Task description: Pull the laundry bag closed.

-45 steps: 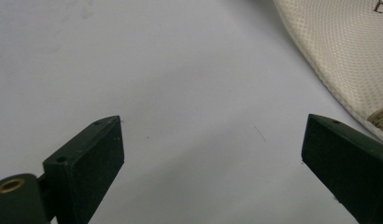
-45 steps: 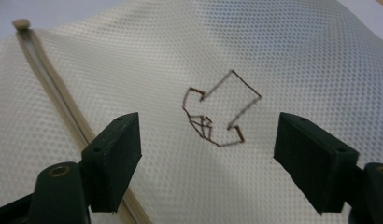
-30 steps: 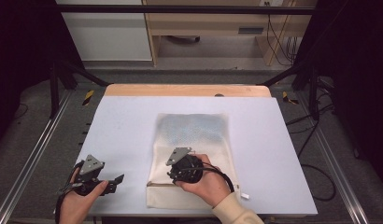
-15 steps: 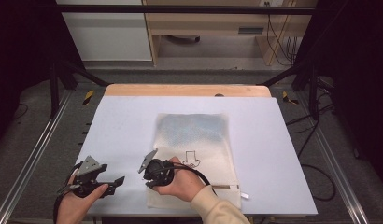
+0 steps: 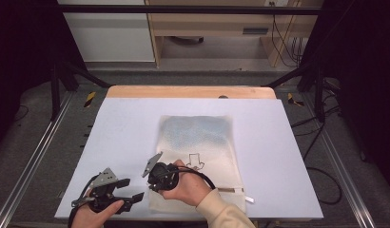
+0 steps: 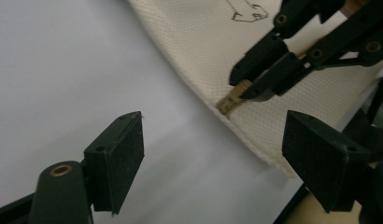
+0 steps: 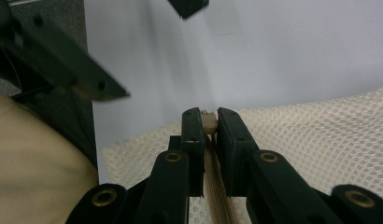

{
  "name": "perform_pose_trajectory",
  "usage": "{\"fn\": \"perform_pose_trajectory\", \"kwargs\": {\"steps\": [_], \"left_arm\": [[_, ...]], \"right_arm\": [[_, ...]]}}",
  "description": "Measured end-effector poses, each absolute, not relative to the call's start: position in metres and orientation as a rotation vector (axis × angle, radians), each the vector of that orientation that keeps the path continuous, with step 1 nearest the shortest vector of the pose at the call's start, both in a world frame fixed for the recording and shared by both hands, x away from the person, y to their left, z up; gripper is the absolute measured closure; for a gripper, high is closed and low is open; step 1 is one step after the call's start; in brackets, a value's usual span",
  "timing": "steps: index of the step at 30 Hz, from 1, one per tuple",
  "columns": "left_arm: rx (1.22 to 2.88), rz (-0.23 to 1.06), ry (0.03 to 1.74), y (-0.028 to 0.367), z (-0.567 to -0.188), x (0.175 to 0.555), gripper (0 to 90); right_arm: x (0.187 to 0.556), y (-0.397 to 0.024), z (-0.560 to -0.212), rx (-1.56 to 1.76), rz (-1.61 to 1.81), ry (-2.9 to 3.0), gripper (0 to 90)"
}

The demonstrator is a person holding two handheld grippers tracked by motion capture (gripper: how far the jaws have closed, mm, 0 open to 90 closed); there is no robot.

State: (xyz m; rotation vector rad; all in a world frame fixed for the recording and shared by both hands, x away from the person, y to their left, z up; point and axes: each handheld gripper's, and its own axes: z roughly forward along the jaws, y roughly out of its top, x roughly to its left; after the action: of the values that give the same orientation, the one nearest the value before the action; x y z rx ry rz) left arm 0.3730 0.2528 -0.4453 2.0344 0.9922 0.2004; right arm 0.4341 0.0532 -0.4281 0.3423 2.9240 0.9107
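Note:
A cream mesh zipper bag (image 5: pixel 198 135) lies flat on the white table (image 5: pixel 126 123), with its zipper along the near edge. My right gripper (image 5: pixel 153 186) is at the bag's near-left corner. Its jaws have just closed and are shut on the tan zipper pull (image 7: pixel 208 122); the left gripper view shows that pinch on the zipper pull (image 6: pixel 230 100) from the side. My left gripper (image 5: pixel 131 189) hovers just left of that corner. It is open, its jaws have just been narrowing, and nothing is gripped between the pads (image 6: pixel 118 156).
A small black outline drawing (image 5: pixel 195 160) marks the bag's near half. A wooden strip (image 5: pixel 190 91) runs along the table's far edge. Metal rails (image 5: pixel 36 156) flank the table, and cables (image 5: pixel 321 166) lie on the floor at the right.
My right gripper slid left along the bag's near edge, from near the drawing to the left corner. My left gripper drifted right toward that corner.

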Motion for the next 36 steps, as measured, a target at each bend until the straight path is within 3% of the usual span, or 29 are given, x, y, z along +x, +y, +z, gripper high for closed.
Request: {"fn": "perform_pose_trajectory", "kwargs": {"steps": [13,19,36], "left_arm": [[2.000,0.070,0.965,0.235,-0.454,0.380,28.8],[2.016,0.069,0.975,0.229,-0.459,0.384,32.4],[1.955,-0.116,0.919,0.221,-0.472,0.406,52.4]], "right_arm": [[0.432,0.048,-0.413,0.331,0.982,2.874,81.9],[0.431,0.046,-0.409,0.338,1.008,2.863,82.0],[0.432,0.043,-0.404,0.331,1.041,2.856,82.0]]}}
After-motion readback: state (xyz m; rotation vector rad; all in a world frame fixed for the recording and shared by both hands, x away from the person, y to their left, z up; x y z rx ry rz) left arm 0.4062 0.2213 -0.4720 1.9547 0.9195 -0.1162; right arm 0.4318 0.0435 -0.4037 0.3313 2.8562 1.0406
